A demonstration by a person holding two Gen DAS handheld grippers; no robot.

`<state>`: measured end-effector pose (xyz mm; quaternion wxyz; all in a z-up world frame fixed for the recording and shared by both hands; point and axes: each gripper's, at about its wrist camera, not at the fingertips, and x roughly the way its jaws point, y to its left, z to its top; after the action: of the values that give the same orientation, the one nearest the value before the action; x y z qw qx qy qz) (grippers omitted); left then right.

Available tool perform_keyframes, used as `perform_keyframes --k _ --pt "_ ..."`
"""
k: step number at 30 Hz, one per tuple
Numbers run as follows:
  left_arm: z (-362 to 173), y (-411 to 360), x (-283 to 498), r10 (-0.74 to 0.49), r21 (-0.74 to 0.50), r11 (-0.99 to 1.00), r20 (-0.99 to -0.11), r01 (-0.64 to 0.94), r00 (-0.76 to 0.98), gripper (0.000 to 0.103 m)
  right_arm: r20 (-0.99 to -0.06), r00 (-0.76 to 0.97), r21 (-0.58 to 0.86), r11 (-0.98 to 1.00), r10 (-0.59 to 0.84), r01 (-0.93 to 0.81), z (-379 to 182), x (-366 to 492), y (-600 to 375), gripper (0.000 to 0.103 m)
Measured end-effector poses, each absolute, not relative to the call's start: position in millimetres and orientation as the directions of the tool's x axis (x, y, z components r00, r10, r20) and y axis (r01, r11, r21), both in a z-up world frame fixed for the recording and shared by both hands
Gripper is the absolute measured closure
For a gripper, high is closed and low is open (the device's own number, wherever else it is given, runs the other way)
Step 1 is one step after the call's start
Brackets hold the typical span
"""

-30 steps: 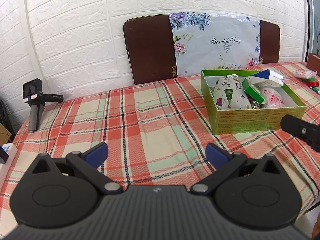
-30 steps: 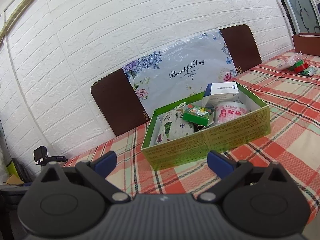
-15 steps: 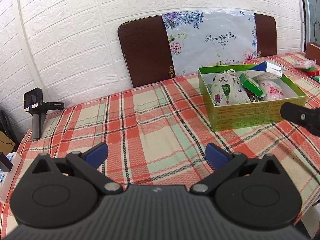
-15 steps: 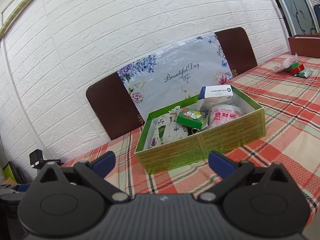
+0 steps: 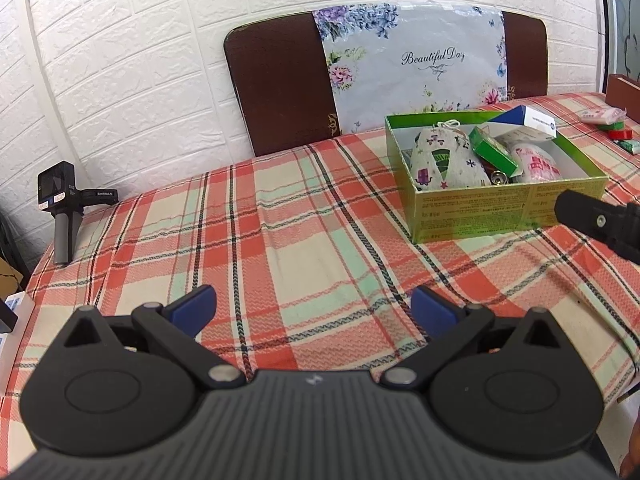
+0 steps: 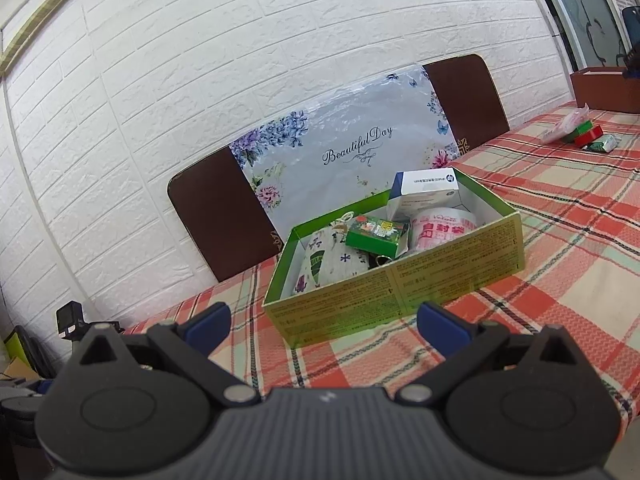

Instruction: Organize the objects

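A green cardboard box (image 5: 500, 212) stands on the plaid tablecloth (image 5: 280, 248); it also shows in the right wrist view (image 6: 400, 292). Inside lie a patterned cloth pouch (image 5: 444, 164), a small green box (image 5: 494, 156), a pink packet (image 5: 538, 162) and a blue-and-white carton (image 5: 528, 120). My left gripper (image 5: 314, 308) is open and empty over the cloth, left of and nearer than the box. My right gripper (image 6: 326, 324) is open and empty just in front of the box; part of it shows in the left wrist view (image 5: 596, 224).
A brown board with a floral "Beautiful Day" sheet (image 5: 412, 68) leans on the brick wall. A small camera on a handle (image 5: 60, 208) stands at the table's left edge. Small packets (image 6: 580, 132) and a brown box (image 6: 604, 88) sit at the far right.
Both grippers have drawn back and risen slightly from the green box, so it looks a little farther off. Both stay open and empty.
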<state>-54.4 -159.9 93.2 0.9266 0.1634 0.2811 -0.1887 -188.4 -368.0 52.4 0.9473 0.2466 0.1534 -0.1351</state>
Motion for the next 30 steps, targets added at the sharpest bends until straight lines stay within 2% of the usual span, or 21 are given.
perform_keyframes --k 17,30 --pt "90.3 -164.8 -52.0 -0.256 0.187 0.868 -0.626 0.461 0.736 0.0 -0.356 0.916 0.417 0.846 -0.183 0.332 54.5 -183.7 -370.9 0.0" --pt "90.6 -162.1 -50.8 -0.253 0.189 0.869 -0.624 0.457 0.74 0.0 -0.36 0.913 0.403 0.85 -0.193 0.339 51.2 -183.3 -370.8 0.0"
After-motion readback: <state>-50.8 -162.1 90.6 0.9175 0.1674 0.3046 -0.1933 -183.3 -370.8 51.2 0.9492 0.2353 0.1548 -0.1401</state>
